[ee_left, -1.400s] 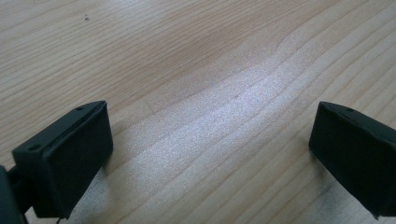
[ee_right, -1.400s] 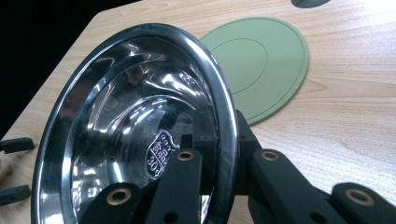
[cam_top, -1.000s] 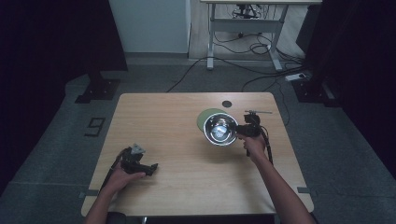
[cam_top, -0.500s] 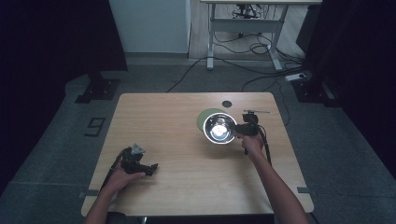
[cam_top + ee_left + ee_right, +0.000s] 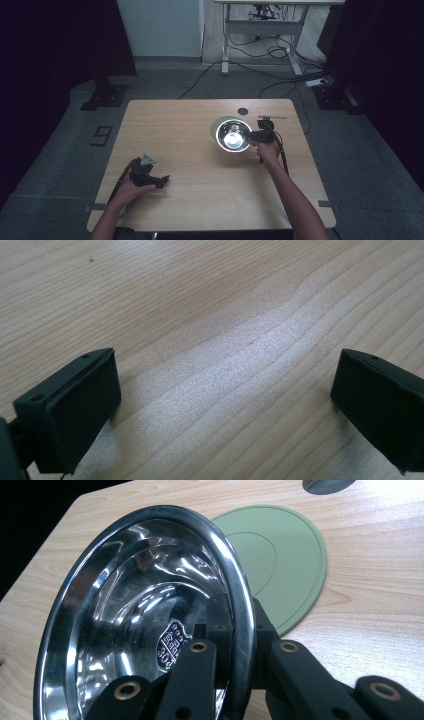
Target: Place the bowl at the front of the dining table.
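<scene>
Both forearms were seen bare, no sleeves worn. The left hand-held gripper [image 5: 161, 180] was black, with blocky matte pads [image 5: 75, 410] and a grey three-cornered plate. Brass-ringed screw holes (several) were seen on the right hand-held gripper [image 5: 235, 630], a black cable trailing.

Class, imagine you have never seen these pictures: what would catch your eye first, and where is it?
First, the shiny steel bowl on the table's right side, tilted up with the right tongs clamped on its rim. Just behind it lies a flat green mat. Near the front left corner, the left tongs rest open over bare wooden table.
</scene>
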`<act>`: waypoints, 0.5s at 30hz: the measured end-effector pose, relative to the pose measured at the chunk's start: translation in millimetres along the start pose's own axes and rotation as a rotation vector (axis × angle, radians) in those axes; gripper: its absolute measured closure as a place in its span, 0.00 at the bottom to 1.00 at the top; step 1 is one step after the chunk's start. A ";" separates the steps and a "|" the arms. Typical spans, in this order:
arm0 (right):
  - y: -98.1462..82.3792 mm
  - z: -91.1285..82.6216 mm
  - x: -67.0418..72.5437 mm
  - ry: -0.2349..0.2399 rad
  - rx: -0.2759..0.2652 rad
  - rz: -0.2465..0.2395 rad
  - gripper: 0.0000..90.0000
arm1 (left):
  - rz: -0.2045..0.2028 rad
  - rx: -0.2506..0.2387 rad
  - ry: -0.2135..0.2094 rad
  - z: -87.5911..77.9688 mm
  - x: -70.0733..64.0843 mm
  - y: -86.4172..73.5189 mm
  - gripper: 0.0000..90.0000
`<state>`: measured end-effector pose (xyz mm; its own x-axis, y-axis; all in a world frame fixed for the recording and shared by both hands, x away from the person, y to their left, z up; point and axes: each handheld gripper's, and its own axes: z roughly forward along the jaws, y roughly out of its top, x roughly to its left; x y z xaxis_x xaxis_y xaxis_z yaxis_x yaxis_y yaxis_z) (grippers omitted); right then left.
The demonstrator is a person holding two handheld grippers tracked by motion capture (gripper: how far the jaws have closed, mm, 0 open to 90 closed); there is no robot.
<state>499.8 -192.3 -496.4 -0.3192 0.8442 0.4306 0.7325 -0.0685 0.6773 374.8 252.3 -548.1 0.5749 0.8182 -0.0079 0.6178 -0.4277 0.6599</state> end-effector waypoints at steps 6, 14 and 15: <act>0.3 3.0 -3.6 -0.004 -0.001 0.009 0.95 | 0.001 0.000 0.000 0.0 0.1 0.0 0.00; 2.7 7.4 -7.7 -0.007 0.000 0.021 0.95 | 0.001 0.000 0.000 0.0 0.0 0.0 0.00; 3.8 8.1 -7.8 -0.014 0.001 0.016 0.95 | 0.001 0.000 0.000 0.0 0.0 0.0 0.00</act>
<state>509.9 -194.9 -502.1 -0.2994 0.8502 0.4330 0.7379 -0.0815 0.6700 374.8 252.4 -548.0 0.5756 0.8177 -0.0074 0.6174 -0.4286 0.6597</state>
